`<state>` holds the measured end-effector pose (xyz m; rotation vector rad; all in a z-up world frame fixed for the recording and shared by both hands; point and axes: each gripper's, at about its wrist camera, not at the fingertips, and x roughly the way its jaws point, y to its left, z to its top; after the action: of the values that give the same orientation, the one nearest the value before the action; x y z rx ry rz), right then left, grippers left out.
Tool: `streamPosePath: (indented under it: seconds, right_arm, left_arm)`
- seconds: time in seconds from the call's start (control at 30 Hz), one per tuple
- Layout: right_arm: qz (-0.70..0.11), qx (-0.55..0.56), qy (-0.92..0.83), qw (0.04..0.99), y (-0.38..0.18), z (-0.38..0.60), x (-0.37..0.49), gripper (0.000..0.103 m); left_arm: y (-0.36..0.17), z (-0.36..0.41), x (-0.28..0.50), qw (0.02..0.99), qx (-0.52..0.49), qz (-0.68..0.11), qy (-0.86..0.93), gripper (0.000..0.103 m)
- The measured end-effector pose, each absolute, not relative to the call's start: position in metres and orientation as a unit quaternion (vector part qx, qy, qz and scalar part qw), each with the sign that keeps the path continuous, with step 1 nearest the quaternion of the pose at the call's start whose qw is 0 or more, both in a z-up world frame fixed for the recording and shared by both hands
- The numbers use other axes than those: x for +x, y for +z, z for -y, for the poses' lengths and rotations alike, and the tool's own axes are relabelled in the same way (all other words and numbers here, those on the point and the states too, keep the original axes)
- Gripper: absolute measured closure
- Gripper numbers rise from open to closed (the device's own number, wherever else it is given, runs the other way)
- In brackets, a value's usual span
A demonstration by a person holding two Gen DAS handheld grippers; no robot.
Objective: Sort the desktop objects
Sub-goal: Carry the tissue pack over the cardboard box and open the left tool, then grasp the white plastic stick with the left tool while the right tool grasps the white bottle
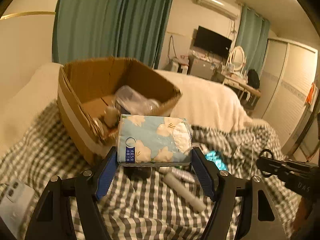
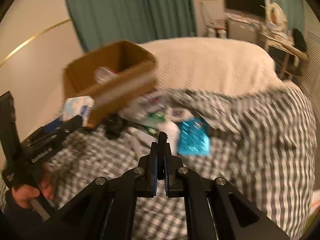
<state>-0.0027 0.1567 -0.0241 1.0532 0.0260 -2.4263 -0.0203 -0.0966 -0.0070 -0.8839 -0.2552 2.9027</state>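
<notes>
Your left tool (image 1: 154, 156) clamped the blue floral tissue pack (image 1: 153, 139) broadside; the brown cardboard box (image 1: 96, 92) lay just ahead-left. Your right tool (image 2: 160, 160) was shut, seemingly on a thin black item (image 2: 162, 138).

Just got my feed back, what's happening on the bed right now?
The left tongs grip a blue floral tissue pack, lifted above the checked blanket beside the open cardboard box, which already holds a few items. The right tongs are shut on a thin black loop. More clutter remains, including a shiny blue packet.
</notes>
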Motion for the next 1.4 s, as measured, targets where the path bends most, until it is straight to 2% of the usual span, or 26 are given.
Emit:
streamPosePath:
  seconds: [0.47,0.63,0.83,0.93,0.97,1.03,1.07,1.1,1.4]
  right_arm:
    - [-0.028,0.344,-0.884,0.315,0.034,-0.069,-0.061,0.099]
    - [-0.011,0.360,-0.869,0.338,0.036,-0.031,-0.105,0.099]
    - [-0.015,0.390,-0.856,0.340,0.012,0.006,-0.156,0.099]
    - [-0.001,0.402,-0.853,0.332,0.003,0.015,-0.179,0.099]
    - [0.005,0.408,-0.851,0.330,0.001,0.017,-0.186,0.098]
    - [0.009,0.415,-0.851,0.322,0.001,0.021,-0.193,0.083]
    - [0.008,0.415,-0.852,0.319,0.001,0.021,-0.195,0.048]
    - [0.010,0.411,-0.855,0.315,0.003,0.021,-0.194,0.023]
    - [0.028,0.361,-0.887,0.287,0.036,-0.046,-0.149,0.023]
  left_arm:
    - [0.046,0.148,-0.071,-0.011,-0.237,0.106,0.966,0.029]
    - [0.039,0.171,-0.108,-0.042,-0.224,0.120,0.966,0.029]
    - [0.007,0.194,-0.132,-0.044,-0.235,0.134,0.962,0.029]
    - [0.002,0.196,-0.134,-0.041,-0.234,0.128,0.963,0.023]
    - [0.003,0.195,-0.135,-0.032,-0.236,0.126,0.963,0.016]
    - [0.005,0.192,-0.135,-0.023,-0.239,0.126,0.962,0.009]
    - [0.006,0.191,-0.133,-0.026,-0.238,0.126,0.963,0.006]
    - [0.007,0.190,-0.131,-0.030,-0.236,0.125,0.963,0.006]
    - [0.020,0.171,-0.085,-0.011,-0.234,0.124,0.964,0.005]
